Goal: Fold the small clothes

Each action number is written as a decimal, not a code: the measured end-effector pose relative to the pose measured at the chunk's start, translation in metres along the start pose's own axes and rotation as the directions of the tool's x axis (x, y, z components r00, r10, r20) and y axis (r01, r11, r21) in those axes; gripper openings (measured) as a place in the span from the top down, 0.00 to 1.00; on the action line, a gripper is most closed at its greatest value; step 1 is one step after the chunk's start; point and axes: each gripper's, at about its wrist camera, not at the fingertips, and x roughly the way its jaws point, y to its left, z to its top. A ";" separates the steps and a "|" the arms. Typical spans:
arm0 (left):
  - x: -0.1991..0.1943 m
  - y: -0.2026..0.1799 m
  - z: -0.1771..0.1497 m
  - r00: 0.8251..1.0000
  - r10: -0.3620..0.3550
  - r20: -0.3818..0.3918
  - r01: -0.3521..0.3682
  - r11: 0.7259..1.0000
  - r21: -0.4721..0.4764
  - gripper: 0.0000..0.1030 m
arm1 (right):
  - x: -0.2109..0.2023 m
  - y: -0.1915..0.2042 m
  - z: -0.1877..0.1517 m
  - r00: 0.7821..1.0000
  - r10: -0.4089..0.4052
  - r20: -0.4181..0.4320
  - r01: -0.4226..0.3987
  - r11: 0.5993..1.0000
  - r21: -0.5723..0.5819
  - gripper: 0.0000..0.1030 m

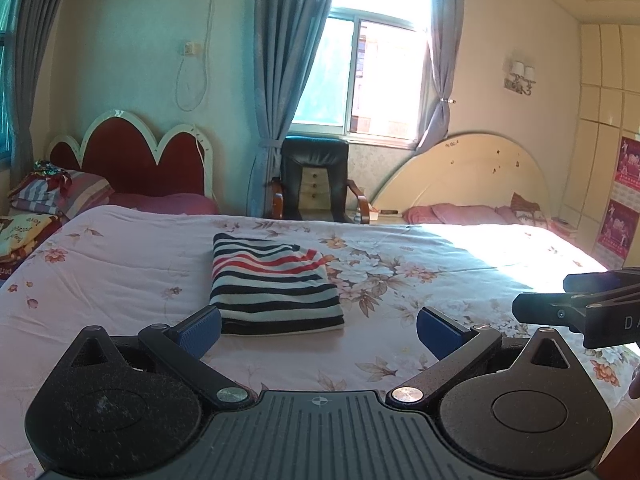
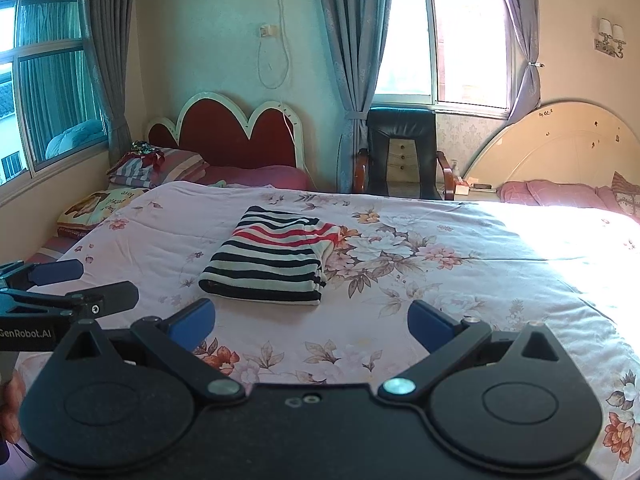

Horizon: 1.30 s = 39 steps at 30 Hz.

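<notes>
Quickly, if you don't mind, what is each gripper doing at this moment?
Left gripper: open, holding nothing, just short of the folded striped garment.
Right gripper: open, holding nothing, also clear of the garment.

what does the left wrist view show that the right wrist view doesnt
Only the left wrist view shows the red posters on the wall at far right, and the right tongs from the side. Only the right wrist view shows the side window at left, and the left tongs from the side. Both share the folded striped garment lying on the floral bedspread, the black chair, and open tongs holding nothing.
</notes>
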 end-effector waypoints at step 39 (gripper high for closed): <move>-0.002 0.003 -0.003 1.000 0.028 0.013 -0.028 1.000 -0.011 0.00 | 0.006 0.012 0.001 1.000 0.025 0.002 -0.025 1.000 -0.008 0.01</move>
